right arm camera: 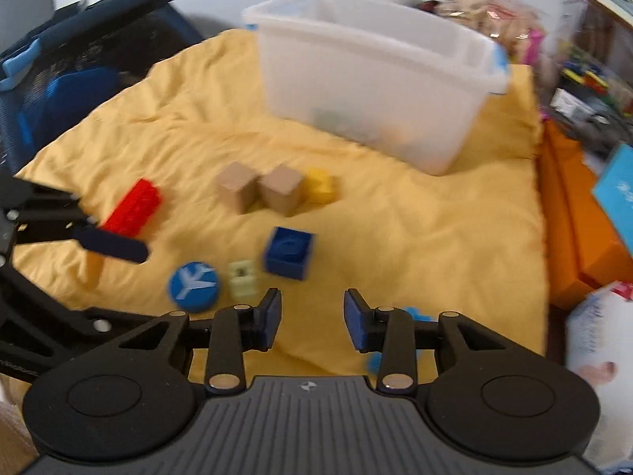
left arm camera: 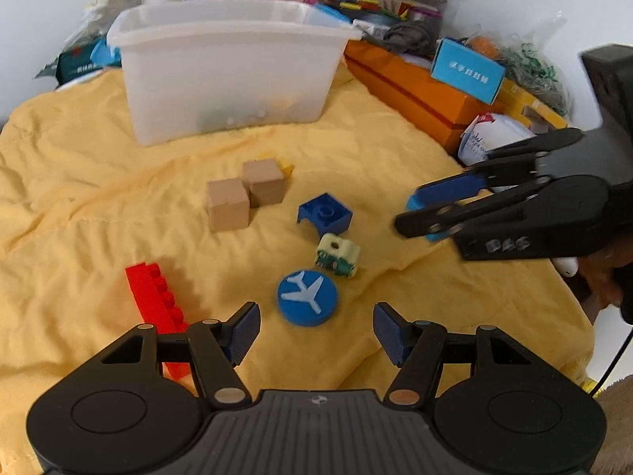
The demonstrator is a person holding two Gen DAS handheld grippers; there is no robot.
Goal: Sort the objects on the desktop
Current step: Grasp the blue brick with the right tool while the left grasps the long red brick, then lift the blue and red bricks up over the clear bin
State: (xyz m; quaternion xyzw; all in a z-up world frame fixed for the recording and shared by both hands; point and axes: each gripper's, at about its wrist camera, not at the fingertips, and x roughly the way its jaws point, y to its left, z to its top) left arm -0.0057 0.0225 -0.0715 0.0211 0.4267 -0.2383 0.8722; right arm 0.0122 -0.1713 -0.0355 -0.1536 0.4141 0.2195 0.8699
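Note:
On the yellow cloth lie a blue airplane disc, a small cream and green toy, a blue brick, two wooden cubes, a yellow brick and a red brick. My left gripper is open and empty just in front of the disc. My right gripper is open and empty, in front of the blue brick. It shows in the left wrist view at the right. The clear bin stands behind.
Orange boxes, a light blue box and bags of toys crowd the back and right side. A white packet lies at the right edge. A dark mesh chair stands at the left. Something blue lies under my right gripper.

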